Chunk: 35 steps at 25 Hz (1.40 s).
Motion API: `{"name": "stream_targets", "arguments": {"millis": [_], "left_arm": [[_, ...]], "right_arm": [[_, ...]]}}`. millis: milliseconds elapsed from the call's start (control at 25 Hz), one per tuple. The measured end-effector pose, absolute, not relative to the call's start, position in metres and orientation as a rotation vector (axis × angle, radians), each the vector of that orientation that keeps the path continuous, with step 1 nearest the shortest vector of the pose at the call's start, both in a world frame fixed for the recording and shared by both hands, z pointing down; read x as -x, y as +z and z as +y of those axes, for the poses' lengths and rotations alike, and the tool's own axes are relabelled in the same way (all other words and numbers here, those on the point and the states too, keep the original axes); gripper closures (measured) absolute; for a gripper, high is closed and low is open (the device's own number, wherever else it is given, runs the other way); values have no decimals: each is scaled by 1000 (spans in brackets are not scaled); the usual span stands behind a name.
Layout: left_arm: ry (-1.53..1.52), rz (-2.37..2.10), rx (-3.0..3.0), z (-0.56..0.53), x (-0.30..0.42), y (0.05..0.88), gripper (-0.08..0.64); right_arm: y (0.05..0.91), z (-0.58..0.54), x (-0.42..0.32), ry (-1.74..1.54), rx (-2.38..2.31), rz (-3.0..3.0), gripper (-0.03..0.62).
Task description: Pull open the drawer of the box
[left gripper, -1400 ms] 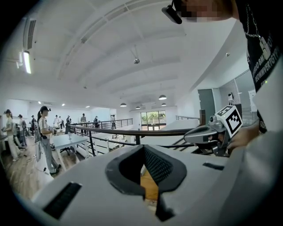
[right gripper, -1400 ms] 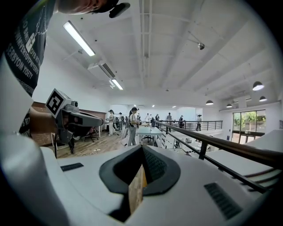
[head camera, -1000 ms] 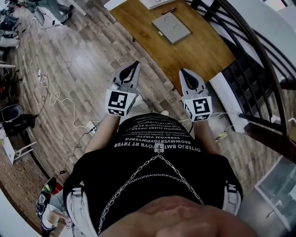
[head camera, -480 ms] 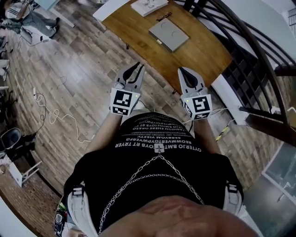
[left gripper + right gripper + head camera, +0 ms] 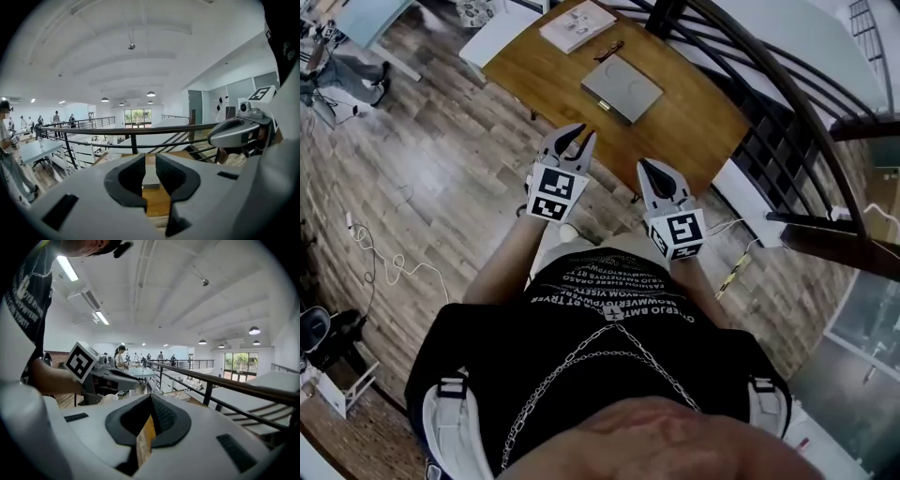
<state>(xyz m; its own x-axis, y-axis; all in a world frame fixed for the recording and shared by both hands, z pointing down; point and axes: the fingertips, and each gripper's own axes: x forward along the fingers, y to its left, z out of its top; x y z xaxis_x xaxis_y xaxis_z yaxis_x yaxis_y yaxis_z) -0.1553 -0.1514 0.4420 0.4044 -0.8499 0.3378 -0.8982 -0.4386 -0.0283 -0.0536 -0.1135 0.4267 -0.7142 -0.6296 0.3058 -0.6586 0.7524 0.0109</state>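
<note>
A flat grey box (image 5: 622, 87) lies on a wooden table (image 5: 703, 117) ahead of me; I cannot make out its drawer from here. Both grippers hang in the air short of the table's near edge, well apart from the box. The jaws of my left gripper (image 5: 573, 141) are opening, a narrow gap shows between the pads, and nothing is in it. Through that gap in the left gripper view I see the box (image 5: 150, 177). My right gripper (image 5: 650, 169) has its tips together and holds nothing.
A white booklet (image 5: 577, 25) and a small dark object (image 5: 609, 49) lie on the table beyond the box. A black railing (image 5: 787, 108) curves round the table's right side. Cables (image 5: 370, 253) trail over the wooden floor at left. People stand far off.
The table and box have come closer and lower in the head view. Both grippers have moved forward towards the table's edge. The left jaws have parted slightly.
</note>
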Motion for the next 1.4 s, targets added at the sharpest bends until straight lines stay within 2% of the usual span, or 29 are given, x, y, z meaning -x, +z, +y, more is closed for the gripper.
{"name": "stream_targets", "arguments": {"millis": [120,320,520,1000,1400], "left_arm": [[440,-1597,-2560,-188,146,440,509],[397,-1721,-2417,-234,159,469,509],[360,-1759,-2345,-236,165,491,509],[412,-1814,-2334,-225,156,493,509],[487,-1788,-2325,-236,112,507,509]], "right_arm": [[425,-151,61,220,-1058,-2679,594],[427,-219,76,97,-957,-2708,594],[381,-280,77,-14,-1058,-2808,594],[418,-233,9,51,-1112,-2741,594],[446,-234,-22,120,-995,-2743,594]]}}
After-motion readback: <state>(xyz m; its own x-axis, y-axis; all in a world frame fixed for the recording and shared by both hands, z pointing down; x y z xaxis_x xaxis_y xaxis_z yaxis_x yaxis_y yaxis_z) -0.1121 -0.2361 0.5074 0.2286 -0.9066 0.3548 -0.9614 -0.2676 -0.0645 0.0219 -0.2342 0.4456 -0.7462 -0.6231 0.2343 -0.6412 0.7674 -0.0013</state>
